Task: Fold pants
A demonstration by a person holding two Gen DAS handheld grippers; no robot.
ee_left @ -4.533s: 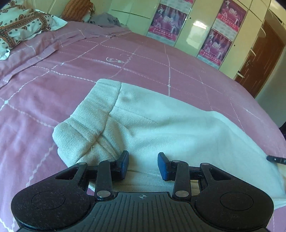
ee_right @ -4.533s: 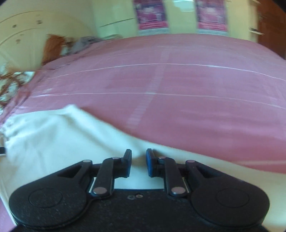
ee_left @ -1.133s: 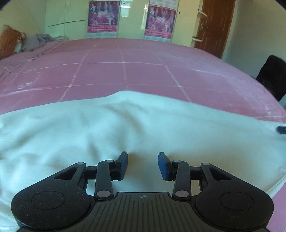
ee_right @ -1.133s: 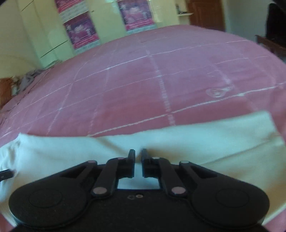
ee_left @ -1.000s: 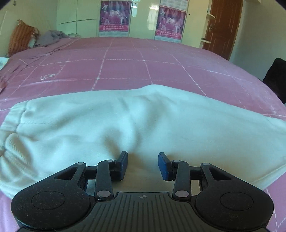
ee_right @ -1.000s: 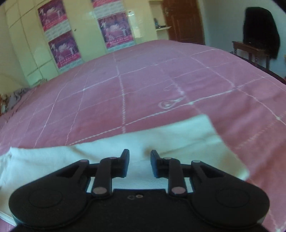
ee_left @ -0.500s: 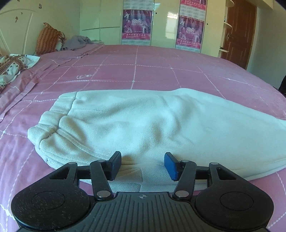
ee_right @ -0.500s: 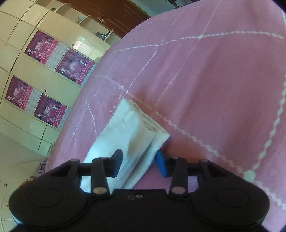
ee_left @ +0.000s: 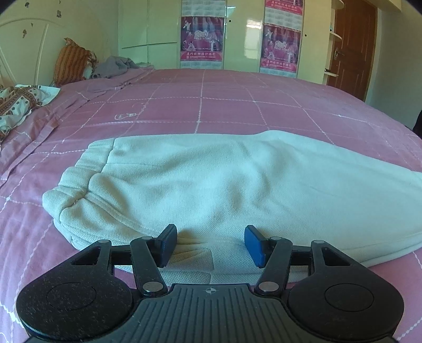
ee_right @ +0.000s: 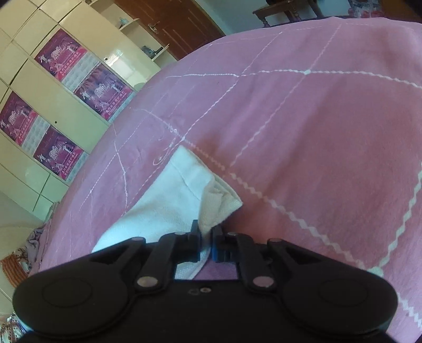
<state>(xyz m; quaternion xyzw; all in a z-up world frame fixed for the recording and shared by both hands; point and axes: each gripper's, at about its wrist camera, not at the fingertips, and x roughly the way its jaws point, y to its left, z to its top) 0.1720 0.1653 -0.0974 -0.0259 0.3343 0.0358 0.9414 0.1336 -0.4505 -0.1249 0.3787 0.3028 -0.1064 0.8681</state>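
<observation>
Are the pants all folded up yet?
Not yet. The cream pants already lie doubled lengthwise on the pink bedspread. The right gripper has just closed, pinching the leg-end hem; the left gripper is open over the waist end. Folding end to end is left.

On the two pink posters (ee_left: 202, 39) stuck to the wardrobe doors (ee_left: 161, 23) ahead of you, you could make out "2010" in large white figures; the line of print beneath it was too small to read. The same posters (ee_right: 102, 92) in your right view showed nothing legible beyond that number.
</observation>
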